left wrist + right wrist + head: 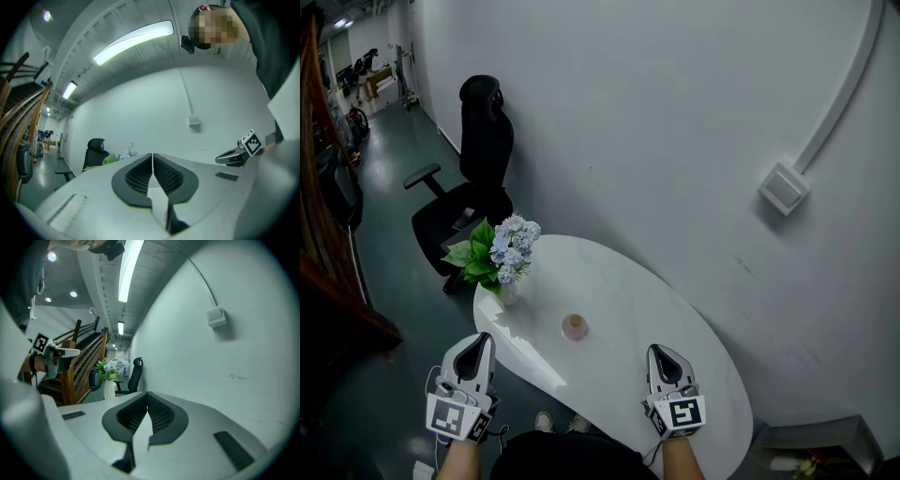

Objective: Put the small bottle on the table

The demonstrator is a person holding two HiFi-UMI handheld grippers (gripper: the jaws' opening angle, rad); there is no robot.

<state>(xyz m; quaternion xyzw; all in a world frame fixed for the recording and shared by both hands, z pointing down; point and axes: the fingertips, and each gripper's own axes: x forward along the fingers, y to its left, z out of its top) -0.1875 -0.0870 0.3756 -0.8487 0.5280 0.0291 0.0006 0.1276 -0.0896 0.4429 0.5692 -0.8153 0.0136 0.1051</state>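
Observation:
The small bottle point(575, 327), pinkish with a tan cap, stands upright on the white oval table point(675, 319), near its middle. My left gripper point(475, 343) hovers off the table's near left edge, jaws shut and empty point(153, 154). My right gripper point(662, 353) is over the table's near side, to the right of the bottle and closer to me, also shut with nothing held point(147, 393). Both grippers are well apart from the bottle. Neither gripper view shows the bottle.
A white vase of blue flowers with green leaves point(502, 253) stands at the table's far left end. A black office chair point(473, 187) sits beyond it by the white wall. A wooden stair rail point(84, 366) runs along the left. A wall box point(784, 188) hangs at the right.

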